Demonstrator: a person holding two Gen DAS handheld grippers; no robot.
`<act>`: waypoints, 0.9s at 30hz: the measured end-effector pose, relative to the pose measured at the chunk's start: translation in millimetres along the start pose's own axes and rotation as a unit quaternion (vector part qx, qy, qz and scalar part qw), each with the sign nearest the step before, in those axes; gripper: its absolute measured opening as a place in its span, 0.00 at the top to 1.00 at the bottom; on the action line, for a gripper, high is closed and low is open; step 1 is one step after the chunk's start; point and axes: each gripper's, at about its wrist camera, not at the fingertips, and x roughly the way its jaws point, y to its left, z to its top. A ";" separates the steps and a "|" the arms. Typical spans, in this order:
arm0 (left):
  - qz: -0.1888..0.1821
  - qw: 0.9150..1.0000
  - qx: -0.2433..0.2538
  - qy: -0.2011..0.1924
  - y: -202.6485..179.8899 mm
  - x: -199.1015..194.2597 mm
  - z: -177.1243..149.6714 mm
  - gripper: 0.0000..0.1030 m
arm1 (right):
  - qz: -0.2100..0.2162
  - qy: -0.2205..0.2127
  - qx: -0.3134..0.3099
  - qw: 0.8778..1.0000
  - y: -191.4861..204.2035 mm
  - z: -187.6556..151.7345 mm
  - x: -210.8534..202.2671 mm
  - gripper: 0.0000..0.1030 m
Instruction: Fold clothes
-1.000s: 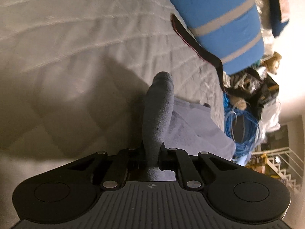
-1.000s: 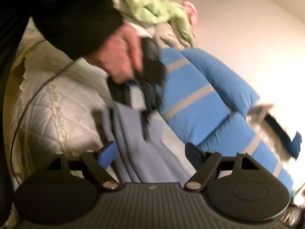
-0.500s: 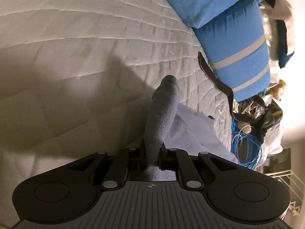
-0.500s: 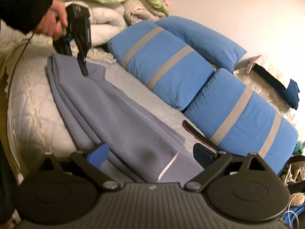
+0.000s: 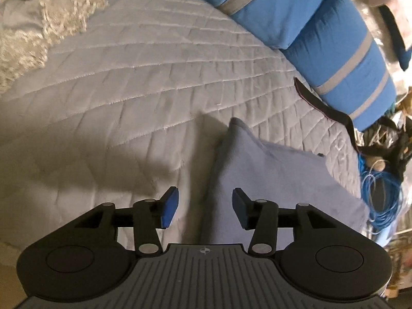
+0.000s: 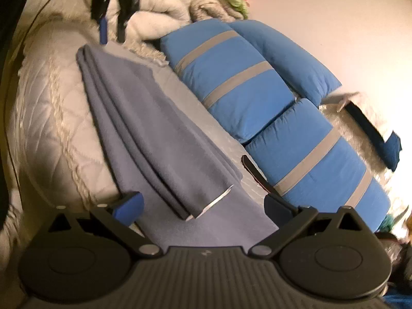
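Note:
A grey-blue garment (image 6: pixel 159 139) lies folded in long layers on the white quilted bed (image 6: pixel 51 118). In the left wrist view its corner (image 5: pixel 270 170) lies flat on the quilt (image 5: pixel 128 90). My left gripper (image 5: pixel 204 209) is open and empty just above that corner. It also shows at the top left of the right wrist view (image 6: pixel 110 29), lifted clear of the garment's far end. My right gripper (image 6: pixel 203 206) is open and empty over the garment's near end.
Two blue pillows with grey stripes (image 6: pixel 244 90) lie along the far side of the garment, also in the left wrist view (image 5: pixel 334 51). Piled blankets (image 6: pixel 180 2) sit at the bed's head. A dark strap (image 5: pixel 324 108) and a blue cable coil (image 5: pixel 381 195) lie at the bed's edge.
My left gripper has opened and let go of the garment, which now lies flat. The left gripper has lifted away. The right gripper has stayed open.

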 end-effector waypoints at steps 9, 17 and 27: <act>0.002 1.000 0.024 -0.008 -17.6 8.7 -9.6 0.54 | -0.057 0.002 -0.092 0.994 18.6 6.4 3.3 0.00; 0.000 1.000 0.013 -0.005 -14.4 28.0 -12.8 0.51 | -0.077 0.023 -0.187 0.979 28.6 9.4 15.6 0.01; 0.073 0.982 0.153 -0.078 -69.3 -2.7 -37.9 0.48 | -0.058 0.010 -0.216 0.975 35.5 16.7 29.3 0.14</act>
